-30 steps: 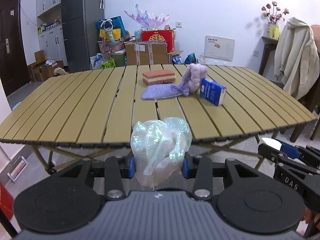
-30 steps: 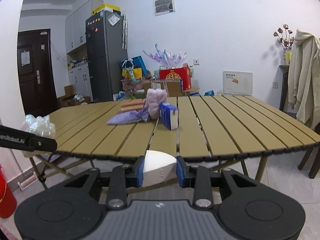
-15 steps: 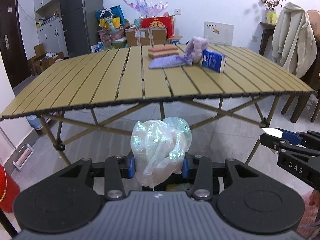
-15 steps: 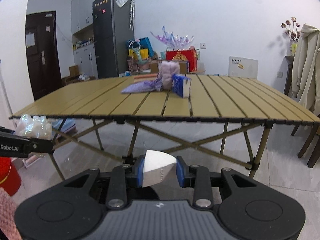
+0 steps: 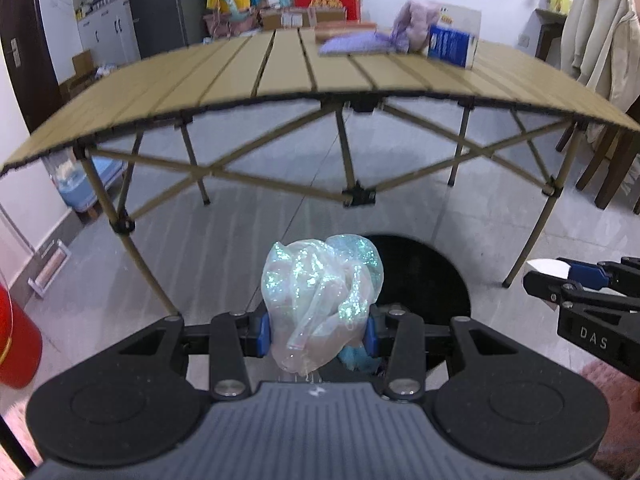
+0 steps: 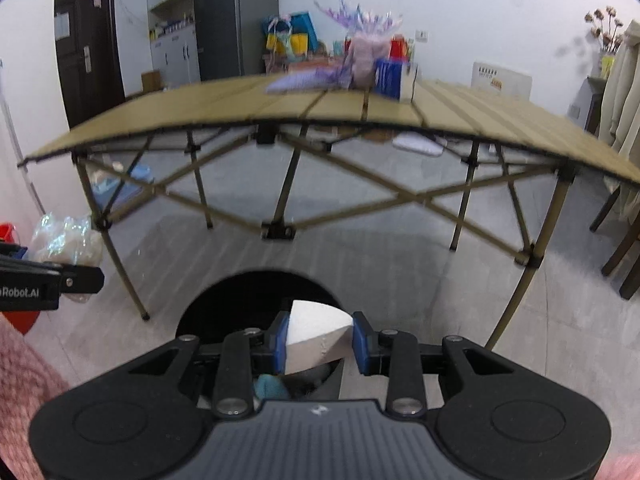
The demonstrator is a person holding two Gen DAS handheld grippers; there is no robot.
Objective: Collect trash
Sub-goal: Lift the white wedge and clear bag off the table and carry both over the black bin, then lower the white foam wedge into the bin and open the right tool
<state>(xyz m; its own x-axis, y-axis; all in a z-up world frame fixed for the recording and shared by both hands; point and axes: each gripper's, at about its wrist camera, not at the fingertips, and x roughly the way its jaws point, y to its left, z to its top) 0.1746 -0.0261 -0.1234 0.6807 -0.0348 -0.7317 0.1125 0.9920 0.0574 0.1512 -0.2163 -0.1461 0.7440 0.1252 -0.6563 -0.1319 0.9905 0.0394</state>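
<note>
The left tool [image 5: 318,330] is clamped on a crumpled iridescent plastic bag [image 5: 320,300] and the right tool [image 6: 318,342] on a white foam wedge [image 6: 316,336], both directly above a black bin [image 6: 224,300] below them, short of the counter [image 5: 280,76].

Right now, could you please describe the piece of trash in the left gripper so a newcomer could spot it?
In front of the slatted folding table, above the black bin, the left gripper pinches a crumpled plastic wrapper. It is translucent and glittery, unlike the solid white foam wedge alongside.
</note>
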